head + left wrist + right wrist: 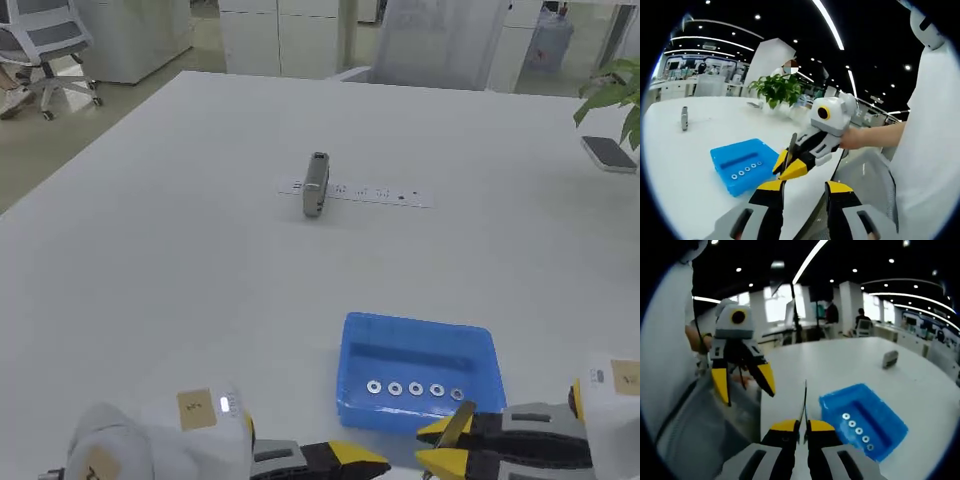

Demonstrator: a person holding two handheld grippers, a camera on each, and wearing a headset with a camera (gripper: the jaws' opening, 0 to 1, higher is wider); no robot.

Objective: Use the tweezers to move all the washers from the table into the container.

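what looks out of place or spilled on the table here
Nothing stands out. The five washers lie in a straight row inside the blue container, no loose one seen on the table around it, and the right gripper is shut on the tweezers.

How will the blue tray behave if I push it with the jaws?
The tray looks like thin plastic holding five small washers, so probably light and quick to slide on the smooth table. Low and wide, it seems unlikely to tip; the loose washers may shift.

Washers (415, 388) sit (in a row) inside the container (420, 325).
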